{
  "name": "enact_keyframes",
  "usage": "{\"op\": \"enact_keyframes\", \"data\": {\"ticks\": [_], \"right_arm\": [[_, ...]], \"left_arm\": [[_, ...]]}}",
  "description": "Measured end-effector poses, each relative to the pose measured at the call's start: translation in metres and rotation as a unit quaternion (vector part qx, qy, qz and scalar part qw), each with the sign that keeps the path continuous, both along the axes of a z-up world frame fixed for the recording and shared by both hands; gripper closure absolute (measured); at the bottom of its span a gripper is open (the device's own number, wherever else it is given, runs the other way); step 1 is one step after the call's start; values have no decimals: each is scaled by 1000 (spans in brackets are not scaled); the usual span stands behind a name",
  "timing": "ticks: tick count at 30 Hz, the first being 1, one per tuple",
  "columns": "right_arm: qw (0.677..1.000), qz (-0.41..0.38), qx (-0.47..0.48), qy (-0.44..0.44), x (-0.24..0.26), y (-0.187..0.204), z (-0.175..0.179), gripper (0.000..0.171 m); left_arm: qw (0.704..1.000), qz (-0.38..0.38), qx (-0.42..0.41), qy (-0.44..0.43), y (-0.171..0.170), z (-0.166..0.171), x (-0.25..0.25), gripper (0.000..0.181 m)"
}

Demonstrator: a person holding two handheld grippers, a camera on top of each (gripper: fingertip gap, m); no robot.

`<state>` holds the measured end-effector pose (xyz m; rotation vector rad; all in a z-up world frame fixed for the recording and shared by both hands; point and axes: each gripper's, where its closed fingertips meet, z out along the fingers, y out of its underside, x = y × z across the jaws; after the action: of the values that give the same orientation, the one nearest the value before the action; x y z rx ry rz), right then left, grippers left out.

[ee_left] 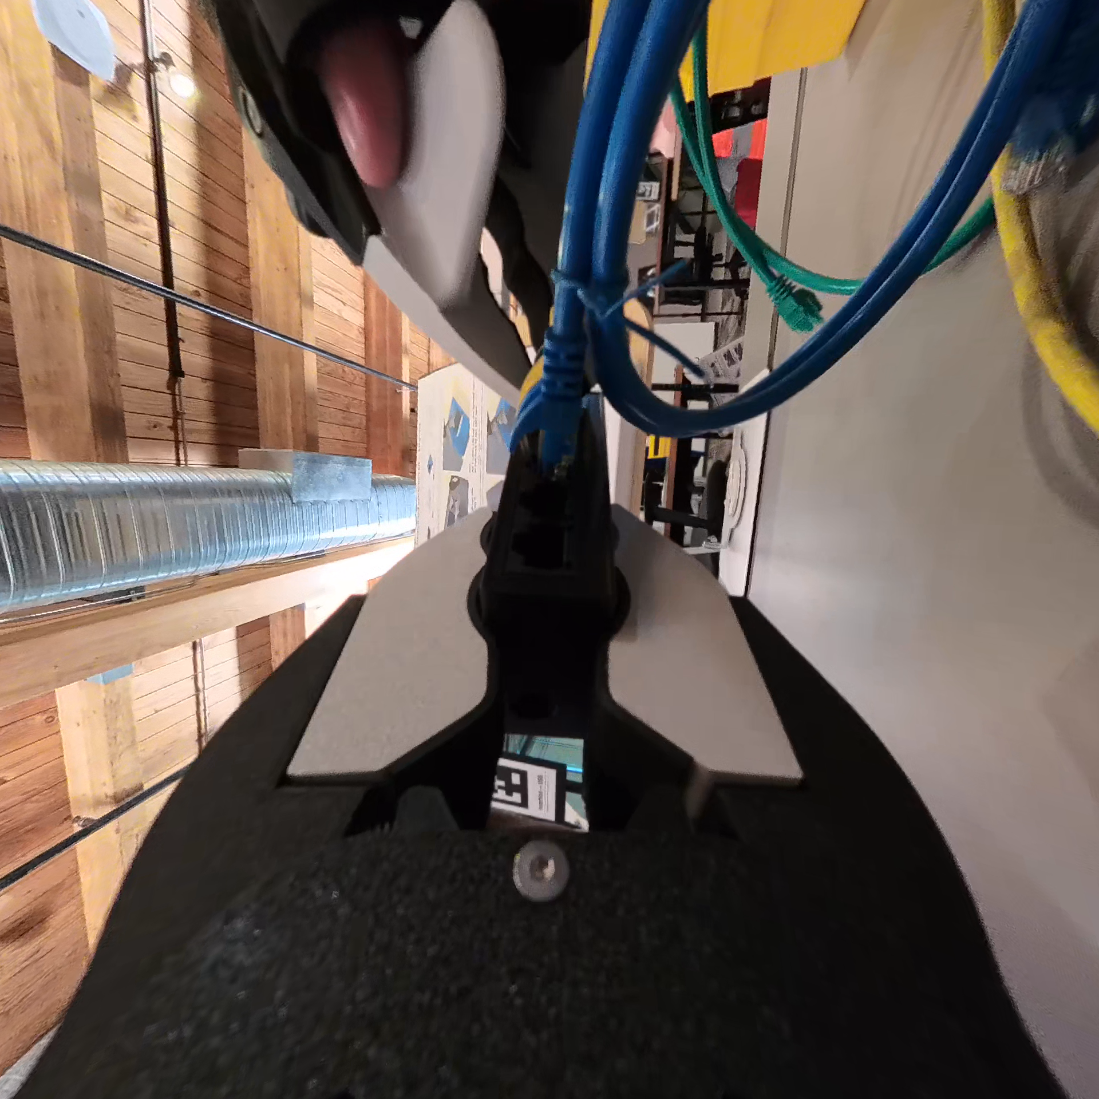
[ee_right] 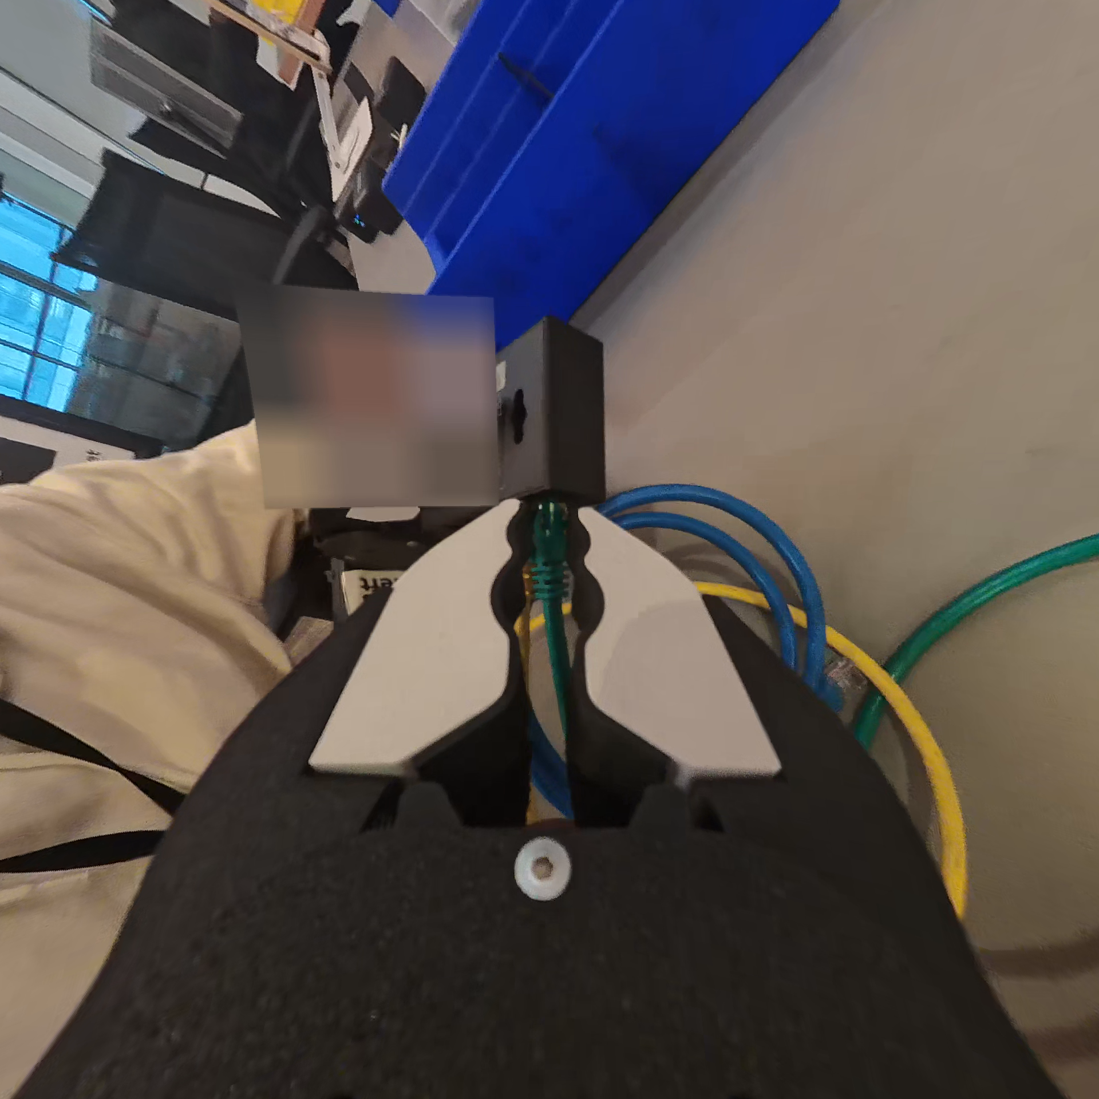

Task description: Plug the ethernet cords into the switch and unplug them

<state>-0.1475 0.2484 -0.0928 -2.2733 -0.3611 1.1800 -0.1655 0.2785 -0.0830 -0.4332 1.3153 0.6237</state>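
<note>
**Switch clamped in left tool, green plug pinched in right**

In the left wrist view the black switch [ee_left: 550,571] stands at frame centre, squeezed between the two fingers of the left tool [ee_left: 550,586]. Its row of ports faces the camera. A blue plug [ee_left: 550,410] sits in the port farthest from the tool, and its blue cord [ee_left: 600,178] climbs to the top edge. Another green plug [ee_left: 794,303] hangs loose to the upper right, with a yellow cord [ee_left: 1035,285] along the right edge. The right tool [ee_left: 416,178] crosses the upper left, blurred.

In the right wrist view the right tool [ee_right: 550,535] is closed on the green plug [ee_right: 550,553], whose tip meets the bottom face of the switch [ee_right: 553,410], just above the fingertips. Whether it is seated I cannot tell. Blue and yellow cords loop on the grey worktop [ee_right: 892,297] to the right; a blue bin [ee_right: 565,131] lies beyond.
</note>
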Motion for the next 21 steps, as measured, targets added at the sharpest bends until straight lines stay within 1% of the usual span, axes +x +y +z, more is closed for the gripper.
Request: {"op": "enact_keyframes", "data": {"ticks": [2,4,6,8,10,11,12,16,17,20,21], "right_arm": [[1000,-1,15,-5,1,1,0,159],[1000,-4,18,10,0,3,4,158],[999,19,34,3,2,-1,9,156],[992,42,91,-81,9,-4,6,152],[968,63,156,-184,18,-7,2,152],[958,72,177,-212,19,-9,1,153],[951,78,192,-229,19,-11,1,156],[928,76,230,-282,20,-12,0,158],[923,78,238,-291,19,-13,0,162],[918,70,239,-308,16,-12,0,164],[918,68,235,-311,16,-11,-1,161]], "left_arm": [[1000,-3,0,-6,1,0,1,151],[1000,-4,7,-13,2,2,1,151],[1000,-9,9,-18,-2,4,1,151],[1000,-6,-4,-15,-1,1,1,151],[1000,-4,-13,-12,1,0,0,151],[1000,-2,-21,-11,2,-2,1,151],[1000,-1,-29,-11,2,-3,2,151],[999,4,-45,-6,3,-6,3,151],[999,6,-48,-5,3,-6,3,151],[999,12,-47,-3,6,-6,2,152],[999,13,-46,-3,6,-6,2,152]]}}
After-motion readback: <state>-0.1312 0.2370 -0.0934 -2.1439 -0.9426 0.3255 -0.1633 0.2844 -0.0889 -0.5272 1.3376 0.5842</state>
